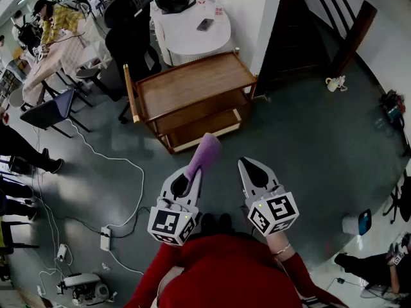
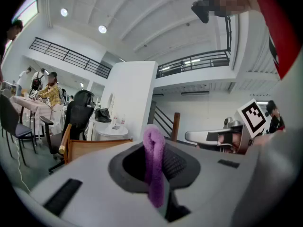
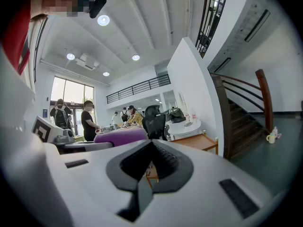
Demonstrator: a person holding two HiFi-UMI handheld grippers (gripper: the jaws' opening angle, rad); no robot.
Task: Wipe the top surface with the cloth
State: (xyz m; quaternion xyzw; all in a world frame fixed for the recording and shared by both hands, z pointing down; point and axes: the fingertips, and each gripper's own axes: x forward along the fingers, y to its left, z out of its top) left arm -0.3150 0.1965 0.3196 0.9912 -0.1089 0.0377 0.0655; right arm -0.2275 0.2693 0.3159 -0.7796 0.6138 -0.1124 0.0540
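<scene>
A wooden two-shelf cart [image 1: 192, 82] stands on the grey floor ahead of me, its top bare. My left gripper [image 1: 194, 171] is shut on a folded purple cloth [image 1: 204, 154] that sticks out past its tips, short of the cart's near side. In the left gripper view the purple cloth [image 2: 154, 167] is pinched between the jaws and the cart [image 2: 87, 147] shows at left. My right gripper [image 1: 247, 165] is beside the left one, shut with nothing in it. The right gripper view shows its closed jaws [image 3: 150, 167], the cloth [image 3: 120, 136] at left and the cart [image 3: 199, 142] beyond.
A white round table [image 1: 192, 27] with a phone stands behind the cart, with black office chairs [image 1: 131, 34] to its left. A dark staircase [image 1: 321, 24] rises at right. White cables and a power strip [image 1: 104, 238] lie on the floor at left. People sit and stand at left.
</scene>
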